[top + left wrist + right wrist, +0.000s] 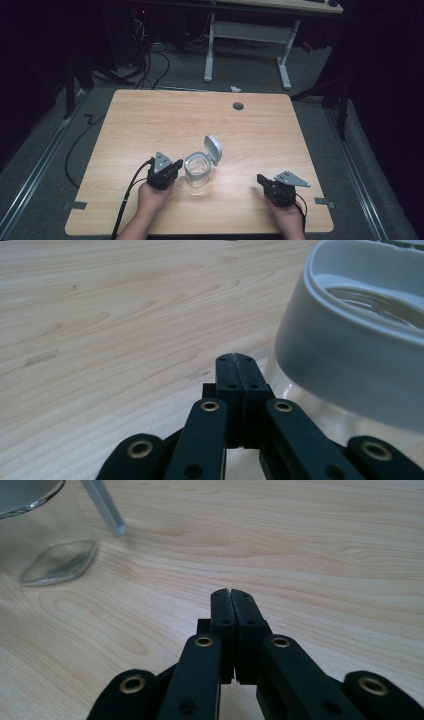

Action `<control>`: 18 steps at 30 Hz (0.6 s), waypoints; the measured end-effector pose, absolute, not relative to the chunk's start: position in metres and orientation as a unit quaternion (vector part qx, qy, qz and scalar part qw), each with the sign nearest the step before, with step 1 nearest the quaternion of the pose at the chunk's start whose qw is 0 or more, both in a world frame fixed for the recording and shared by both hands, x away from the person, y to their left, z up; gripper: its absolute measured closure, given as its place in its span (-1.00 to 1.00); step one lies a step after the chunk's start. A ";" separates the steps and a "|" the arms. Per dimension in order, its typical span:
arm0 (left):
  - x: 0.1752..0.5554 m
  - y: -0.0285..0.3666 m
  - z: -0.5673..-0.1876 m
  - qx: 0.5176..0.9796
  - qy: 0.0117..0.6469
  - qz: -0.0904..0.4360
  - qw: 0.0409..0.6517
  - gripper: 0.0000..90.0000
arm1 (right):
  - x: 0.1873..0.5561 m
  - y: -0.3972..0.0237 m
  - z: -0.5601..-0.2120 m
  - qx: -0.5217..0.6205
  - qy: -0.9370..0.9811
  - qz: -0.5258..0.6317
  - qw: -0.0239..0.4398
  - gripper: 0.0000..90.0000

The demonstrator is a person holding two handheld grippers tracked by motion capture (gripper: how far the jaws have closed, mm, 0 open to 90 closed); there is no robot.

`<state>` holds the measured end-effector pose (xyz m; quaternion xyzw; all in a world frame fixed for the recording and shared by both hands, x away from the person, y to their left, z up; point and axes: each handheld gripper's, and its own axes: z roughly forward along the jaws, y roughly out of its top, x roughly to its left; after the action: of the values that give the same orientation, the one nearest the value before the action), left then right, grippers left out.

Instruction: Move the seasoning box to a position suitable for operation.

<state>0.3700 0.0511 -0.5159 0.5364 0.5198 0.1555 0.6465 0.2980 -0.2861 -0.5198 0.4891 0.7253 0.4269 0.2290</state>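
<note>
A clear glass jar (196, 172) with a grey collar stands near the table's middle front, its grey flip lid (213, 148) hinged up behind it. My left gripper (177, 164) lies just left of the jar, shut, with nothing in its jaws. In the left gripper view the shut left gripper (235, 358) points past the jar's grey collar (345, 355), close beside it. My right gripper (260, 178) rests shut on the table well to the jar's right. In the right gripper view the right gripper (230, 593) is shut and the jar's glass base (57, 555) sits far left.
The wooden table (150, 120) has a round grey cable hole (238, 106) near its far edge. Black cables (127, 195) trail from the left gripper over the front edge. A white desk frame (247, 45) stands on the floor beyond the table.
</note>
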 end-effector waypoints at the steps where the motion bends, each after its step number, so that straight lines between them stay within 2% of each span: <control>1: 0.370 0.050 -0.516 0.536 0.519 0.153 0.648 1.00 | 0.298 -0.286 -0.520 0.488 0.725 0.428 0.229 0.97; 8: 0.362 0.048 -0.515 0.546 0.507 0.150 0.650 1.00 | 0.297 -0.286 -0.521 0.487 0.727 0.430 0.223 0.92; 18: 0.330 0.035 -0.516 0.561 0.480 0.128 0.662 1.00 | 0.297 -0.282 -0.521 0.478 0.734 0.428 0.224 0.92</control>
<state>0.3297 0.0353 -0.5160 0.5610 0.4797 0.1278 0.6625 0.2970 -0.2817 -0.5212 0.4781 0.7335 0.4283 0.2236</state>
